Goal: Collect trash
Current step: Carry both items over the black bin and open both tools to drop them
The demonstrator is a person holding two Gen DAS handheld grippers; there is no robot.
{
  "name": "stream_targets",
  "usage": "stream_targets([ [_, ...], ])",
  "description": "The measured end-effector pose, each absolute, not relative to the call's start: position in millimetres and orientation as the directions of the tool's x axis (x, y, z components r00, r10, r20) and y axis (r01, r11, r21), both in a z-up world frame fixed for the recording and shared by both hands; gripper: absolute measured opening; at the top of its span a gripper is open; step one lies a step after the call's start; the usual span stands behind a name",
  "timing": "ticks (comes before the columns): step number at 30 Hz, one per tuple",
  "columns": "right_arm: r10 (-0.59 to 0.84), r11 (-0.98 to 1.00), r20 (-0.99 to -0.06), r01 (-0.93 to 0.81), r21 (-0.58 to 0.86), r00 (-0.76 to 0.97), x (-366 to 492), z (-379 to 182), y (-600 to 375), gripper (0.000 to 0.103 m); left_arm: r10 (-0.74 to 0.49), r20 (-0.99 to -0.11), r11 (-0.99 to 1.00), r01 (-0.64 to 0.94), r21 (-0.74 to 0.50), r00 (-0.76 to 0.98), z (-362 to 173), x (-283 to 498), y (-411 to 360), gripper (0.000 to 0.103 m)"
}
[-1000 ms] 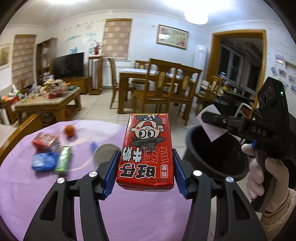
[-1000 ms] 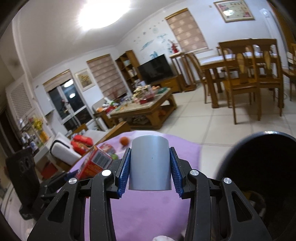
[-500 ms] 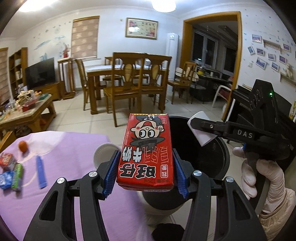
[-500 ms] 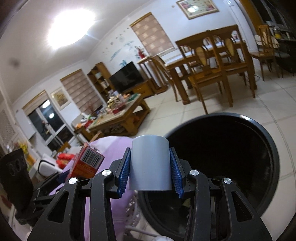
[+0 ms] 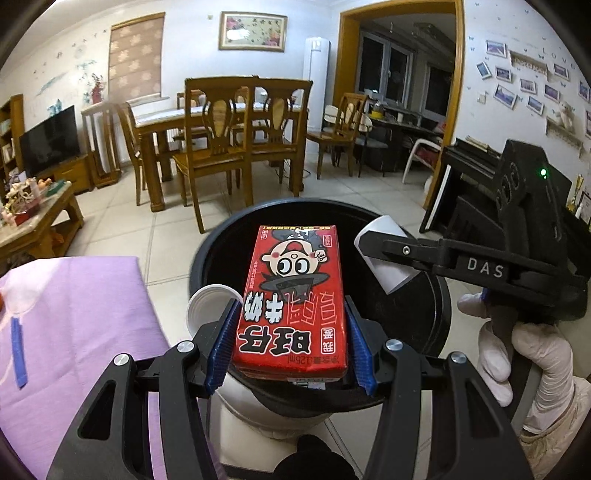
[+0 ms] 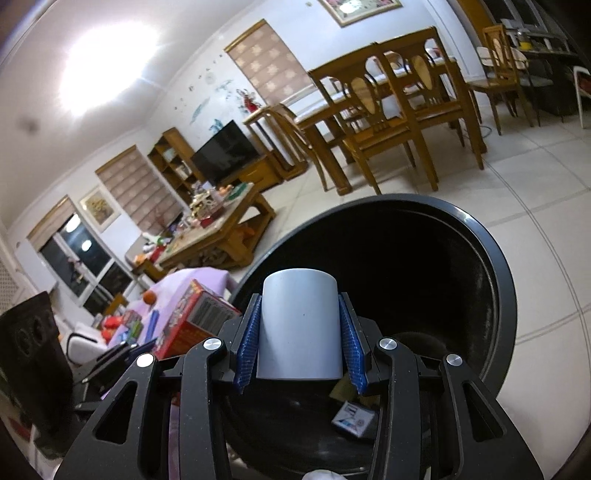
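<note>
You're in a home, an open living and dining room. Wooden dining table (image 5: 162,118) with matching chairs (image 5: 218,147) sits in the middle of a tiled floor (image 5: 122,214). A flat TV (image 5: 50,140) stands on a low cabinet by a bookshelf (image 6: 170,162). The coffee table (image 6: 221,221) is cluttered with small stuff. You've got a framed picture (image 5: 253,31) and a roller blind (image 5: 135,59) on the far wall, small photos (image 5: 517,88) on the right wall, and a tall white air conditioner (image 5: 316,85) by the doorway (image 5: 399,66). Near you there's a purple tablecloth (image 5: 85,332) and a black trash bin (image 6: 491,280).
</note>
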State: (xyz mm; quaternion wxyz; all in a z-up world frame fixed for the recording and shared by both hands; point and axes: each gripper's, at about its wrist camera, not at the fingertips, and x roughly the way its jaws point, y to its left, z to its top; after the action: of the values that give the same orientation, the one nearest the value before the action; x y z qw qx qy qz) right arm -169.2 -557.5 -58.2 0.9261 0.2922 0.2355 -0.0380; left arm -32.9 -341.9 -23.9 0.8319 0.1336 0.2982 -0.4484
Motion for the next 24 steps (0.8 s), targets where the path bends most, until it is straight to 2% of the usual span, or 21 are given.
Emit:
stream_targets([
  [24,0.047,0.822,-0.518,0.261,0.506,0.854,-149,-71,-556,0.041,-0.615,-0.691,0.546,0.837,-0.026,0.38,-46,-34,-368,0.054],
])
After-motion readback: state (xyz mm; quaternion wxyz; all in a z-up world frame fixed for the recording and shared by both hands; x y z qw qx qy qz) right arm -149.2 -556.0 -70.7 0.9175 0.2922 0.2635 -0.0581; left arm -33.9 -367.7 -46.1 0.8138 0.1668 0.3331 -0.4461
